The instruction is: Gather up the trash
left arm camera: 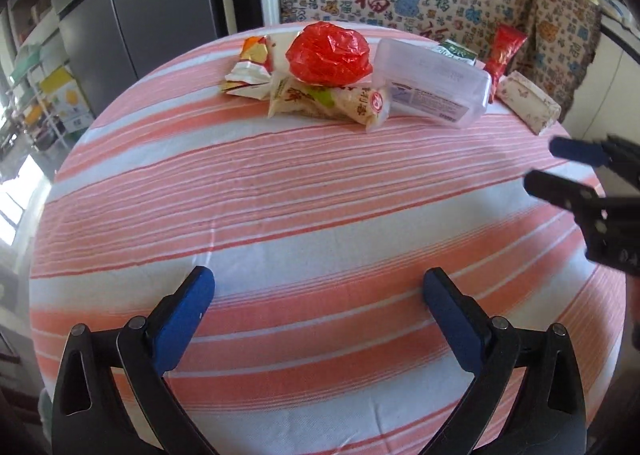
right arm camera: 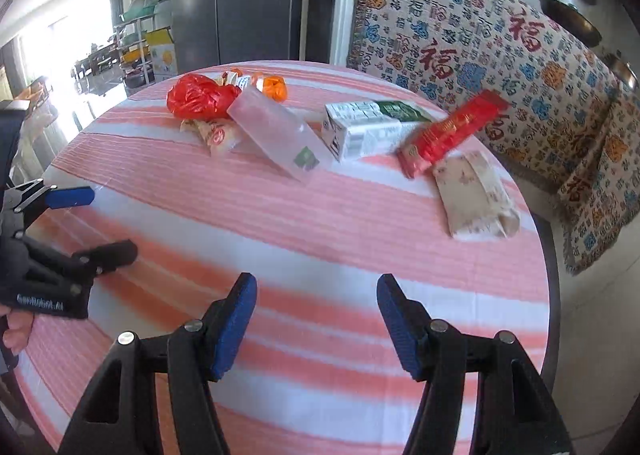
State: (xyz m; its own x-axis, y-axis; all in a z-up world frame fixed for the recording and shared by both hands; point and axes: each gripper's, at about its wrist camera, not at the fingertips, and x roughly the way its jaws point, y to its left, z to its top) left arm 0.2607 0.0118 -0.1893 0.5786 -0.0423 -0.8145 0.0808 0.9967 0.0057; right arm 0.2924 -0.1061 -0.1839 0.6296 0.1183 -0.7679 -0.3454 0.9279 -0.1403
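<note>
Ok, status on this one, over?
Left claw open, empty. Right claw open, empty. Trash, red bag included, untouched across striped table. Nothing in the way.

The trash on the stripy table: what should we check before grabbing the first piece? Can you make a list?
1. Left gripper open and empty: ok.
2. Right gripper open and empty: ok.
3. Trash in view: ok. Red plastic bag, clear plastic box, milk carton, red wrapper and tissue pack all lie at the table's far side.
4. Bare cloth between grippers and trash: ok.
5. Bin or bag to drop trash into: cannot tell, none in view.
6. Snack wrapper free to lift: not ok, the red bag sits partly on it.
</note>
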